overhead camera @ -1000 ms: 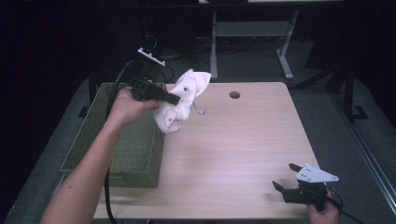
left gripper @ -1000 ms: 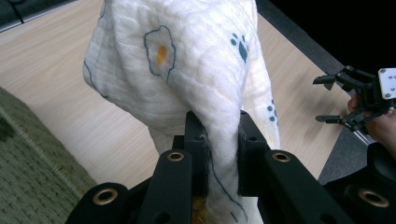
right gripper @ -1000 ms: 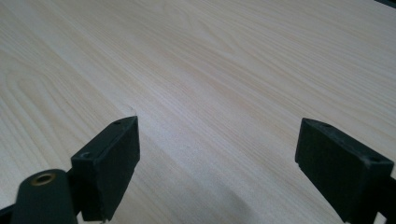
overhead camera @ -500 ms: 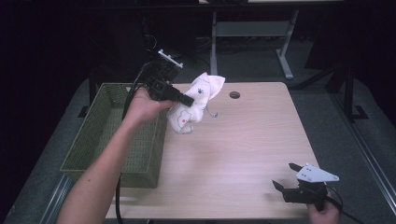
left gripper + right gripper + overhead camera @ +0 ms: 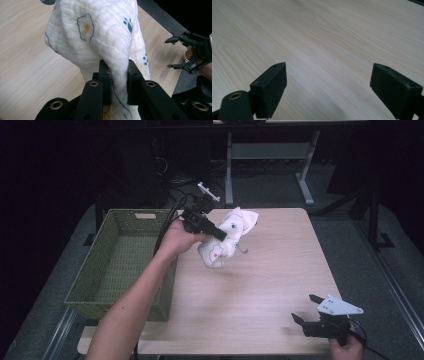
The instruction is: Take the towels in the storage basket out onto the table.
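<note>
The fingers (image 5: 133, 82) of the left gripper (image 5: 219, 234) are clamped on a fold of the white cloth (image 5: 227, 241), which bunches between the pads in the left gripper view and hangs clear of the table (image 5: 260, 290), above its far left part, near the basket (image 5: 120, 265). The cloth carries small printed marks, an egg shape and paw prints. The green woven basket sits at the table's left edge. The right gripper (image 5: 307, 312) rests low near the table's near right corner, well apart from the cloth, its fingers (image 5: 270, 87) spread wide with nothing between them, bare wood beneath.
</note>
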{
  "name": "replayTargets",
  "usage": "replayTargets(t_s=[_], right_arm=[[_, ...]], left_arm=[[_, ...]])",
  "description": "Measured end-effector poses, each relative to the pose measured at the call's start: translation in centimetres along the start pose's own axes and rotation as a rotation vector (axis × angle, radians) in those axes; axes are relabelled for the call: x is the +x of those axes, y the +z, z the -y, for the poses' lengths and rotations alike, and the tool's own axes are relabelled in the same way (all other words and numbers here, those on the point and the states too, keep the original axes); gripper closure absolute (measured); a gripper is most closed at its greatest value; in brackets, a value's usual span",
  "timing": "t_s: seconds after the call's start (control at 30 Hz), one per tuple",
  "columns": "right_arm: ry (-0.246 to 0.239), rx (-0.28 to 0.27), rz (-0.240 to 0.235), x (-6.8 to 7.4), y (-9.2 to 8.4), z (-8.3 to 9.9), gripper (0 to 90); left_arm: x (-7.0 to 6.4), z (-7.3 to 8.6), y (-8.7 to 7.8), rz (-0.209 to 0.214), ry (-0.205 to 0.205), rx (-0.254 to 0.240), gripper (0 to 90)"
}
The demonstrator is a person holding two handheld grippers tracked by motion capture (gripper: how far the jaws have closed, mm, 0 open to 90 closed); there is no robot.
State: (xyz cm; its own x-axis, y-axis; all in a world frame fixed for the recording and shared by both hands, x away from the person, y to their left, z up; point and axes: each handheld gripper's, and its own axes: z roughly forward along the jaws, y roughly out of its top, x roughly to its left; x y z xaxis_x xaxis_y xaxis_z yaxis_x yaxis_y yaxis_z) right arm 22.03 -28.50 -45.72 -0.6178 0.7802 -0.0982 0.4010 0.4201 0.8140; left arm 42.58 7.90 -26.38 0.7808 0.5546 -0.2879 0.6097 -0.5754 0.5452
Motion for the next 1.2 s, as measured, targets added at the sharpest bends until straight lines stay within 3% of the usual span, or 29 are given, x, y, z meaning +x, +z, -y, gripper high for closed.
replayTargets(t_s=[0.37,0.6,0.9,1.2], right_arm=[[0.008,-0.002,-0.004,0.0,-0.1,0.0,13.5],[0.012,-0.003,-0.007,0.0,0.0,0.0,13.5],[-0.001,-0.005,-0.007,0.0,0.0,0.0,13.5],[-0.005,0.001,-0.004,0.0,0.0,0.0,13.5]], left_arm=[[0.2,-0.8,3.6,0.005,-0.015,0.043,78.5],[0.3,-0.9,6.8,0.005,-0.024,0.077,78.3],[0.5,-0.4,10.6,-0.005,-0.070,0.115,77.5],[0.7,0.1,13.4,-0.018,-0.078,0.146,76.7]])
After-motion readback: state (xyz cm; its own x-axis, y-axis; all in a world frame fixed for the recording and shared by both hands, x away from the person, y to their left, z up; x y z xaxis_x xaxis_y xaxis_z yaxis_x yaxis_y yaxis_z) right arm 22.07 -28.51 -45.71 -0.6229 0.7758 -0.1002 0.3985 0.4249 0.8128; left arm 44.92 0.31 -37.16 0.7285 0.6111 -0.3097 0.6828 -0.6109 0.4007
